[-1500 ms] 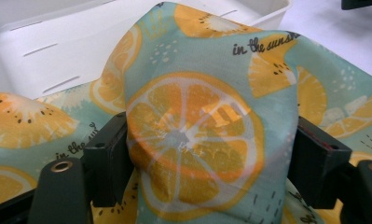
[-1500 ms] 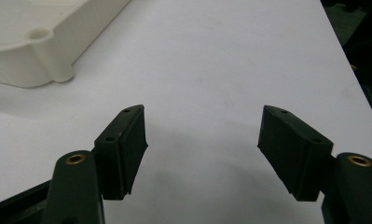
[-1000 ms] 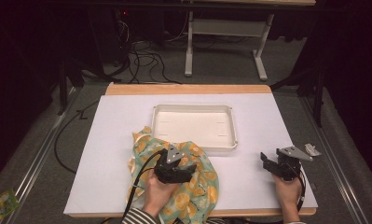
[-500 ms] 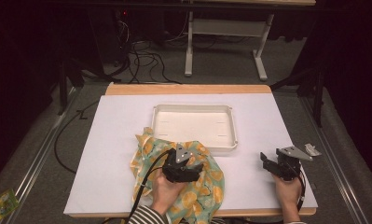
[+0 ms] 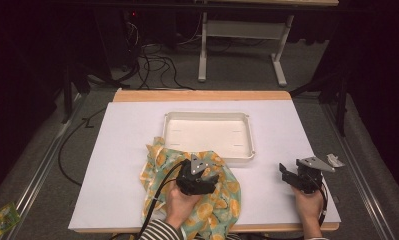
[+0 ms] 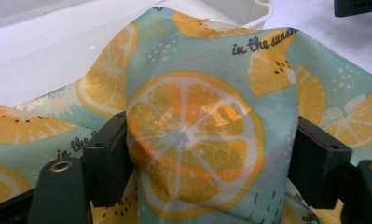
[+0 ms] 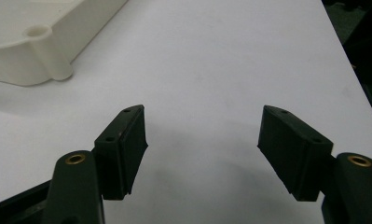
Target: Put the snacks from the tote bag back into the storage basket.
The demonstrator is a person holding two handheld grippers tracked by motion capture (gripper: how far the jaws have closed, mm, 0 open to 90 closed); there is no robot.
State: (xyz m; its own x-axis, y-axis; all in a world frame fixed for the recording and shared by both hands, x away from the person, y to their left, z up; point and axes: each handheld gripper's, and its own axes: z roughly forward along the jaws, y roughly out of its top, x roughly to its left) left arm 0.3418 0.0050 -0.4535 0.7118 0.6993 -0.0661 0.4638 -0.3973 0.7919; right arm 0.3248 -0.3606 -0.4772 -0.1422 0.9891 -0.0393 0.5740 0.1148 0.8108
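One white table (image 5: 127,150), with one shallow white tray (image 5: 247,131) at its middle, nothing inside. One teal cloth printed with orange slices (image 5: 157,165), crumpled at the near edge, one corner touching the tray's near rim. Two hand-held grippers: left gripper (image 6: 207,154) clamped on a raised fold of the cloth; right gripper (image 7: 202,149) spread wide over bare table, right of the tray.

Lab: floor cables (image 5: 152,65), covered bench (image 5: 127,150)
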